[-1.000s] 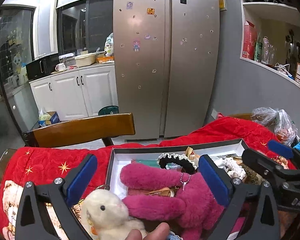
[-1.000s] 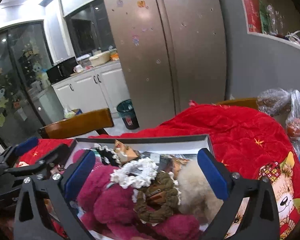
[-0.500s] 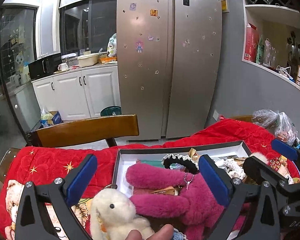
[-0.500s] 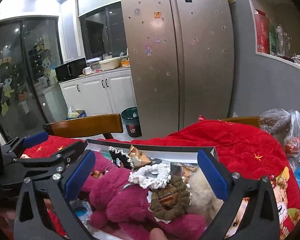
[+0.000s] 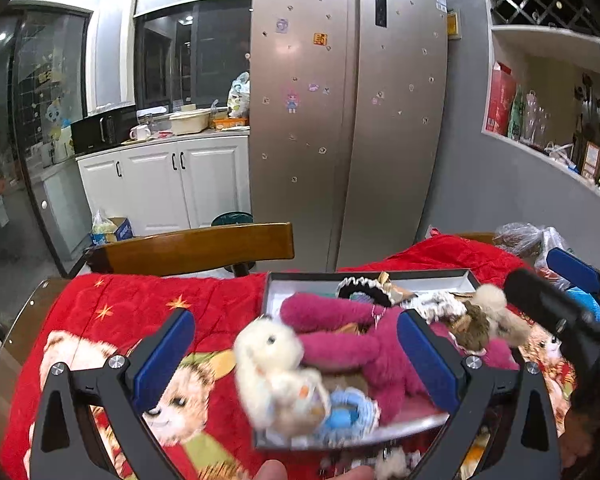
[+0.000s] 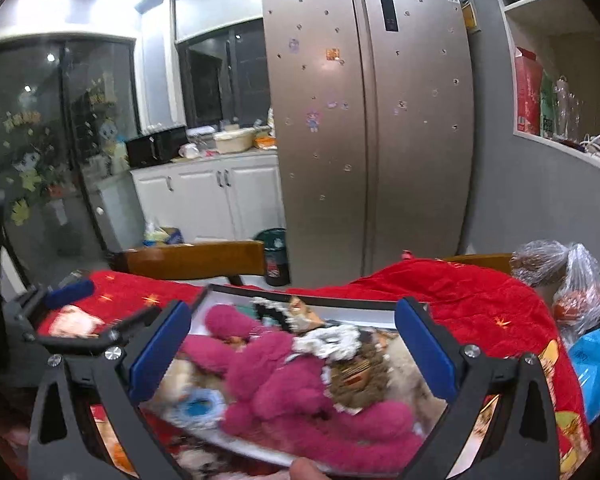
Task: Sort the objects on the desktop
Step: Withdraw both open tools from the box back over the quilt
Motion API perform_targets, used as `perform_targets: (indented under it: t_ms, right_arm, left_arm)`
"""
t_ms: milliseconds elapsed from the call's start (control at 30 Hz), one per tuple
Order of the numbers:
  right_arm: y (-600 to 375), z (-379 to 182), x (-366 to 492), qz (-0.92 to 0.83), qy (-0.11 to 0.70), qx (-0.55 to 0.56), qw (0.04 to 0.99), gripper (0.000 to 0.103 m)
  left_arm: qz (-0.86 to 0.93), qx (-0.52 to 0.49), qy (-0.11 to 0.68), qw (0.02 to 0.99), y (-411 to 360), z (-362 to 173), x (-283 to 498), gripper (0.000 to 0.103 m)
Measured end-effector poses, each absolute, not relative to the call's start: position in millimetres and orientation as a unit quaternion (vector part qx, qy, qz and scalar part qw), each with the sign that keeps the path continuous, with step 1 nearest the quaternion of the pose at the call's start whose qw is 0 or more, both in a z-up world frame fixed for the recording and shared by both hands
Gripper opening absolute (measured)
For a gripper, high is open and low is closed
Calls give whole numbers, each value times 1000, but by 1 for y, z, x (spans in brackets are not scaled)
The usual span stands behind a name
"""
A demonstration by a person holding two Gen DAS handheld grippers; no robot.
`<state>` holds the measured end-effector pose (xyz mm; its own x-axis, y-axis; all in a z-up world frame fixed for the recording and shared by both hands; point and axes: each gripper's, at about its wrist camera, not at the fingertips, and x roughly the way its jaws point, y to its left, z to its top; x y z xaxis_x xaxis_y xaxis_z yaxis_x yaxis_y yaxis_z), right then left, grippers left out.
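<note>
Both tongs, left tongs (image 5: 296, 354) and right tongs (image 6: 292, 346), gape wide and empty above the box (image 5: 440, 278), because the plush toys (image 6: 300, 380) already lie inside it.

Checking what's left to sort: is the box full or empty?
Full. The box is heaped with a pink plush toy, hair ties and small plush toys.

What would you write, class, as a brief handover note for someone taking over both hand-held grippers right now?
Left hand-held gripper: open, holding nothing, above the box's left end.
Right hand-held gripper: open, holding nothing, above the box.
Things: magenta plush, cream plush, blue ring and frilly scrunchies are piled in the box on the red blanket.
Done: items gathered in the box.
Left: unclear; views are blurred, so check before grasping.
</note>
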<state>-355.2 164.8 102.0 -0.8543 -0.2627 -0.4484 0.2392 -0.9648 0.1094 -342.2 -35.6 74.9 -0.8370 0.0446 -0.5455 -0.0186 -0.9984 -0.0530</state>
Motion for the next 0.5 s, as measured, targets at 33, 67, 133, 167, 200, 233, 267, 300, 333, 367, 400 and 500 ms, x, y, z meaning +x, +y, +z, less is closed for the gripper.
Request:
perform_targets:
  t_ms: [33, 67, 133, 167, 200, 233, 267, 300, 333, 367, 400, 500]
  right_arm:
    - [162, 107, -345, -965, -19, 229, 129, 103]
    - [158, 110, -337, -967, -7, 223, 121, 103]
    - [151, 118, -317, -974, 25, 203, 94, 103]
    - [148, 121, -308, -976, 33, 196, 90, 103]
    - [147, 123, -298, -976, 34, 192, 93, 103]
    - [147, 126, -290, -976, 33, 190, 100, 103]
    - [147, 126, -284, -976, 34, 189, 105, 103]
    - [146, 127, -277, -976, 36, 187, 109, 103]
    - [146, 127, -271, -976, 37, 185, 111, 103]
    - [147, 127, -263, -975, 37, 185, 114, 103]
    - [148, 127, -257, -975, 34, 187, 117, 103]
    - [148, 125, -242, -971, 23, 198, 130, 103]
  left_arm:
    - [958, -285, -29, 17, -39, 76, -336, 103]
    - [958, -285, -35, 19, -42, 77, -329, 103]
    - [958, -284, -43, 27, -47, 81, -314, 103]
    - [958, -283, -42, 29, -48, 82, -308, 103]
    - [958, -283, -37, 28, -49, 85, -300, 103]
    - [958, -283, -34, 26, -50, 86, -293, 103]
    - [959, -282, -32, 28, -50, 88, -287, 103]
    - [959, -280, -30, 31, -52, 90, -279, 103]
    - [960, -277, -26, 30, -55, 92, -270, 103]
    - [961, -274, -24, 26, -56, 93, -263, 103]
    - [962, -273, -22, 22, -59, 94, -257, 103]
    - [960, -277, -18, 27, -66, 93, -240, 103]
